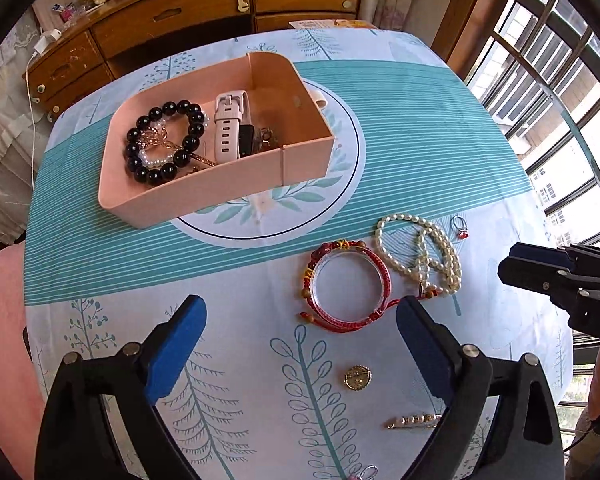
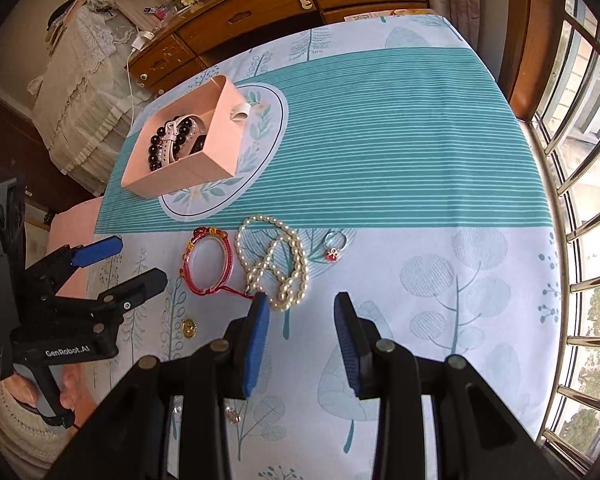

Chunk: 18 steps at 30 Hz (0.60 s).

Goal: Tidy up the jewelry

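A pink open box point(image 1: 204, 196) on the patterned tablecloth holds a black bead bracelet point(image 1: 140, 128), a white watch strap point(image 1: 228, 128) and small gold pieces. In front of it lie a red braided bracelet point(image 1: 383, 276) around a clear bangle, a pearl necklace point(image 1: 404, 264), a ring with a red stone point(image 1: 459, 227), a gold round pendant point(image 1: 357, 377) and a beaded pin point(image 1: 414, 421). My left gripper point(image 1: 300, 312) hangs open just short of the red bracelet, its jaws wide and empty. My right gripper point(image 2: 301, 300) stands open beside the pearl necklace point(image 2: 296, 252), nothing between its pads.
A white loop point(image 1: 320, 98) lies behind the box. Wooden drawers point(image 1: 172, 20) stand past the table's far edge, and window bars point(image 1: 560, 60) run along the right. A hand point(image 2: 72, 392) holds the left gripper point(image 2: 138, 260) at the table's left side.
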Motion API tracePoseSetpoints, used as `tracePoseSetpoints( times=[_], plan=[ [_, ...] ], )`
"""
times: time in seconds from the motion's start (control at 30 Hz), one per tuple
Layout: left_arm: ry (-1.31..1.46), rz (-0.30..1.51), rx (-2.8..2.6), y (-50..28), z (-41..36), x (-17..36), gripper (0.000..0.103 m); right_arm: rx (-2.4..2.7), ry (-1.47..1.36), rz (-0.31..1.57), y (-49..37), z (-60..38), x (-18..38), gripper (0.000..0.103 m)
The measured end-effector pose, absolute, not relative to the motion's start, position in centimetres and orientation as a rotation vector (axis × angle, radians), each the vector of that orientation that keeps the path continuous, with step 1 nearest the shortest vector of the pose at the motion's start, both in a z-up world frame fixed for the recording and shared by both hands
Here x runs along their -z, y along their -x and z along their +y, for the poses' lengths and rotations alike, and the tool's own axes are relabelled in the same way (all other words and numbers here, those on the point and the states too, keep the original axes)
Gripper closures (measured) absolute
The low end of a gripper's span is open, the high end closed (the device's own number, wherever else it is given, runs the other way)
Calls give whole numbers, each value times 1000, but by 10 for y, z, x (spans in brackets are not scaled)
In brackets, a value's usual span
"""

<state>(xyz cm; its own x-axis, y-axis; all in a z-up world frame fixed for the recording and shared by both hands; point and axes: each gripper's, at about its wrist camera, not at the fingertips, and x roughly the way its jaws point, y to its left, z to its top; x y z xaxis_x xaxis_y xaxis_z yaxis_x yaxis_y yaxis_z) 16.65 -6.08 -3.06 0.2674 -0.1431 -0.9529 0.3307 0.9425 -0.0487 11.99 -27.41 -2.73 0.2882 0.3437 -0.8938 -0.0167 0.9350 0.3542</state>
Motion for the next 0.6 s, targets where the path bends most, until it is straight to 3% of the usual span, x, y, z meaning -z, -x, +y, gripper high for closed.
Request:
tracePoseSetpoints(
  times=[0.17, 0.27, 0.4, 0.6],
  plan=[
    [-186, 1343, 319, -181, -62, 49, 32, -262, -289, 1277, -132, -268, 33, 69],
    [-206, 1360, 312, -186, -66, 55, 36, -270, -287, 1284, -135, -265, 36, 69],
    [-221, 1396, 311, -193, -68, 63, 52, -270, -260, 1298, -141, -262, 41, 69],
    [-234, 1422, 302, -194, -71, 74, 54, -263, -207, 1331, -147, -255, 49, 69]
  ],
)
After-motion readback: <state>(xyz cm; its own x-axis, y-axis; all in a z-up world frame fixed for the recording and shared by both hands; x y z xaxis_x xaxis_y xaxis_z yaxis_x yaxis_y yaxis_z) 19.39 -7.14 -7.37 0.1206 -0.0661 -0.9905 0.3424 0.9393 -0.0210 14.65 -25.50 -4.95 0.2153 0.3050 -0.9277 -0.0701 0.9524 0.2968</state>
